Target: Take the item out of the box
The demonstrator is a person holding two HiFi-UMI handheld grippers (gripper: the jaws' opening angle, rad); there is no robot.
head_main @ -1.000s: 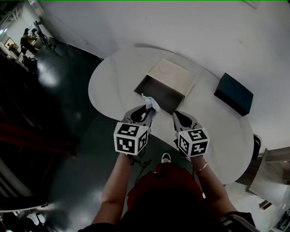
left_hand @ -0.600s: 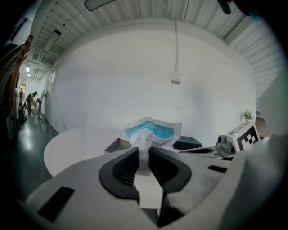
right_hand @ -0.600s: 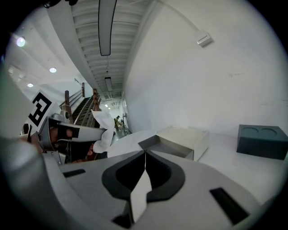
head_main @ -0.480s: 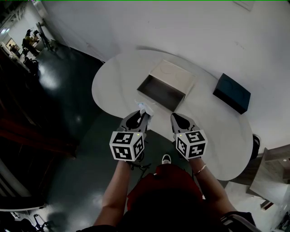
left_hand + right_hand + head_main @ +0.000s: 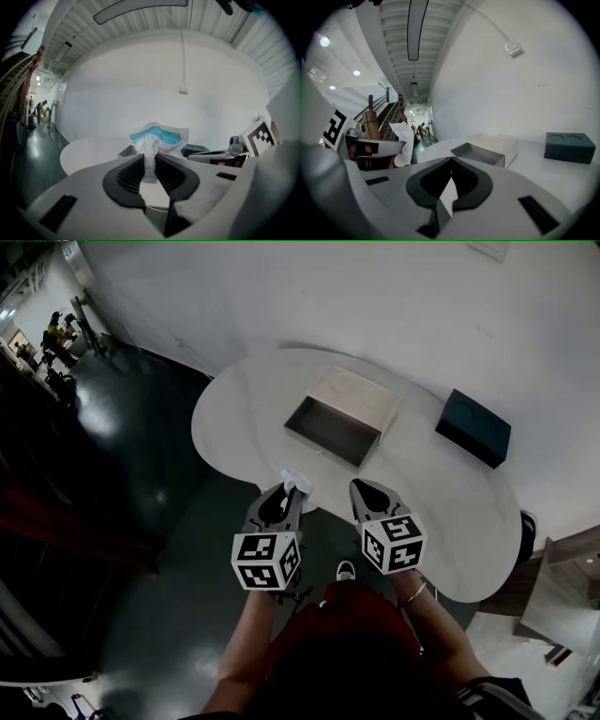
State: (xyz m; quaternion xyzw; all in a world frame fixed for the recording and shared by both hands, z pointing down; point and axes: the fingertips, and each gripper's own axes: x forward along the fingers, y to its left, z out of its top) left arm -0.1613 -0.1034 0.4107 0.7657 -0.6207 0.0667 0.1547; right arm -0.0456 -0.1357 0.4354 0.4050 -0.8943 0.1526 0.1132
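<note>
The left gripper (image 5: 150,161) was clenched on the item (image 5: 158,137), a soft white and blue packet in a clear wrapper. The jaws pinched only its lower part, so the upper part stood free above the fingertips. I judge that such a narrow pinch was enough because the packet looked light and limp. The item was out of the box (image 5: 361,397) and well apart from it, held in the air near the front edge of the table (image 5: 450,493). The box lay open on the table and its grey inside looked empty (as far as the head view showed). The right gripper (image 5: 451,164) had its jaws together on nothing and hung beside the left one, probably because one grip was sufficient. A dark teal block (image 5: 473,427) rested further right, untouched. The taking-out step seemed done; what remained was to put the item down.
</note>
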